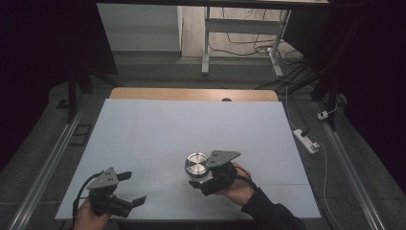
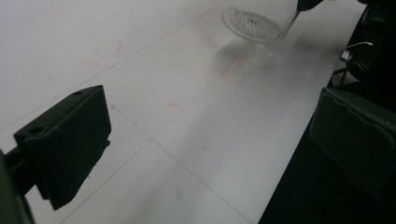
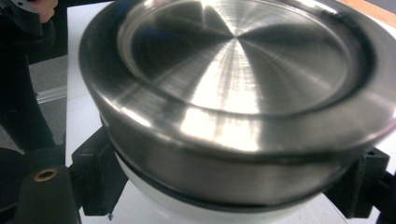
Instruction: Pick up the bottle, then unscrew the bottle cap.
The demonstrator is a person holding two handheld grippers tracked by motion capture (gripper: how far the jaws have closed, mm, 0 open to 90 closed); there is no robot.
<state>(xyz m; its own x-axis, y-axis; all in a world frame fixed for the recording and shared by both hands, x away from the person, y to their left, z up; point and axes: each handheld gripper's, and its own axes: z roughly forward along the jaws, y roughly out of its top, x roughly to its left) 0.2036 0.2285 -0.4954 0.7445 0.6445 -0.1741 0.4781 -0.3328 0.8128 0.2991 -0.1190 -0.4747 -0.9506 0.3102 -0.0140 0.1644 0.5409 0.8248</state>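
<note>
On the white counter (image 1: 191, 124), a little right of its middle and near the front edge, there is a round container (image 1: 195, 164) with a shiny metal lid (image 3: 233, 70). In the right gripper view its lower body looks white, and the lid is closed, so I cannot tell what is inside. The right tongs (image 1: 199, 178) pinch this container from both sides, just under the lid. In the left gripper view the container (image 2: 254, 21) seems lifted a little above the counter, with its shadow below. The left tongs (image 1: 128, 188) are spread wide and hold nothing, near the front left corner, well apart from the container.
</note>
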